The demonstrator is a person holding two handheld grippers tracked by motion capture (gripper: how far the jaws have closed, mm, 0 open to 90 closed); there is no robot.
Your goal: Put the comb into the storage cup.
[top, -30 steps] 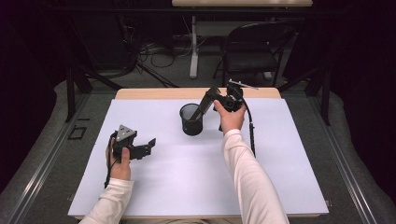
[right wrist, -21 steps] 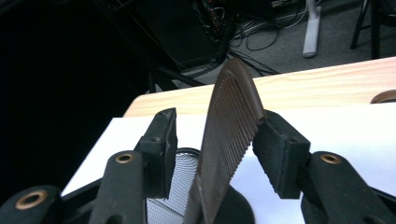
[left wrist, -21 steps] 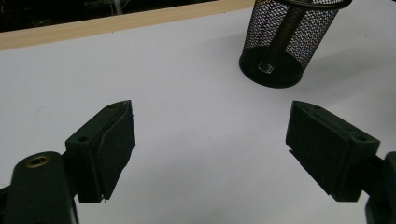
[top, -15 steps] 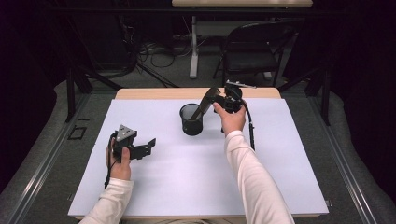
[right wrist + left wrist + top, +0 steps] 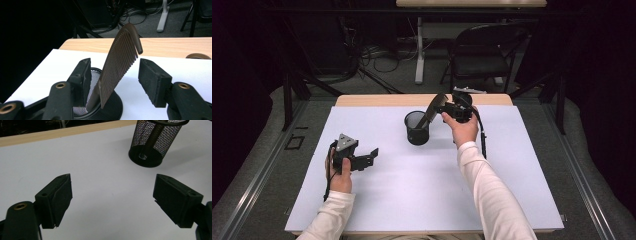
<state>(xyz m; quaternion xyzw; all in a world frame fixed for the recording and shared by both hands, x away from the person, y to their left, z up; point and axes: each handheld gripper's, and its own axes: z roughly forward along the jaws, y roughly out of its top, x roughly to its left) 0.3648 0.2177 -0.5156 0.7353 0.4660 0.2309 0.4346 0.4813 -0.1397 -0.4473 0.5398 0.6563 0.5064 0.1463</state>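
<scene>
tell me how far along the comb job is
Done: the comb stands handle-down in the mesh cup, leaning on its rim. In hand: the right gripper has just been opening its jaws; the comb sits between them with a gap on the right side, so it looks released. Left: pull that gripper away from the cup. The left gripper waits open over the table.

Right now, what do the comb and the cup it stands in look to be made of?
The comb looks like brown plastic with a dull sheen: one moulded piece, even fine teeth, a smooth curved tip. It could be horn or resin; the look leaves that open. The cup seems to be black wire mesh, likely painted metal: you see through its wall, and it has a solid rim and base.
</scene>
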